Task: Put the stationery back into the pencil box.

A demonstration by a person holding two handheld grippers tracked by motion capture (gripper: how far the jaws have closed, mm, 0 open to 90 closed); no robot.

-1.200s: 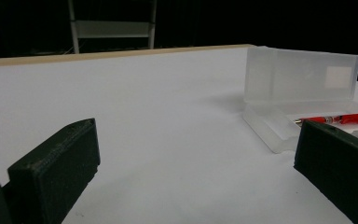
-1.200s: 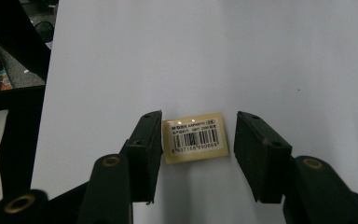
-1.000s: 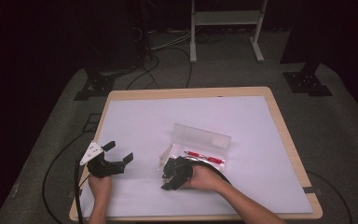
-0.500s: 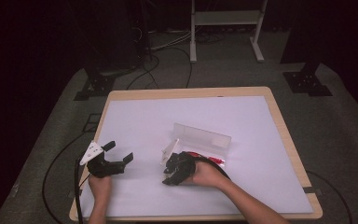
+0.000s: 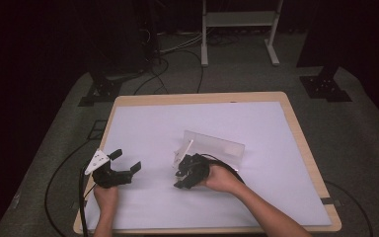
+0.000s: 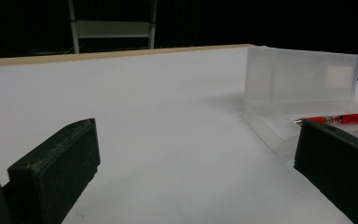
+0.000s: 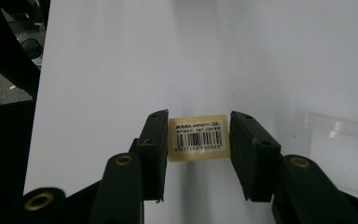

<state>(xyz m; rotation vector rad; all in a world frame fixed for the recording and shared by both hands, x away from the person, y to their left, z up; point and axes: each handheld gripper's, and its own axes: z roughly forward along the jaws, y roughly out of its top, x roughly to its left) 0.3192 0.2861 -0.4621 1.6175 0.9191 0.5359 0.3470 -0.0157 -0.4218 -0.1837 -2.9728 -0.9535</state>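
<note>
A clear plastic pencil case (image 5: 212, 145) lies open near the table's middle with its lid (image 6: 303, 74) standing upright. A red pen (image 6: 333, 119) lies in its tray. My right gripper (image 5: 186, 173) hovers just in front of the case, held by a hand. In the right gripper view its jaws (image 7: 199, 133) are shut on a small beige eraser (image 7: 198, 140) that carries a barcode label, held above the white surface. My left gripper (image 5: 123, 167) rests at the front left. Its jaws (image 6: 196, 177) stand wide open with nothing between them, pointing towards the case.
A white sheet (image 5: 177, 123) covers the table, which has a wooden rim (image 5: 197, 98). Cables (image 5: 79, 197) trail from the grippers off the front left. Dark floor, stand legs (image 5: 205, 54) and equipment bases lie beyond the far edge.
My right gripper has risen a little and moved towards the case with the eraser in it; the hand now covers the red pen in the high view. The left gripper has stayed put.
</note>
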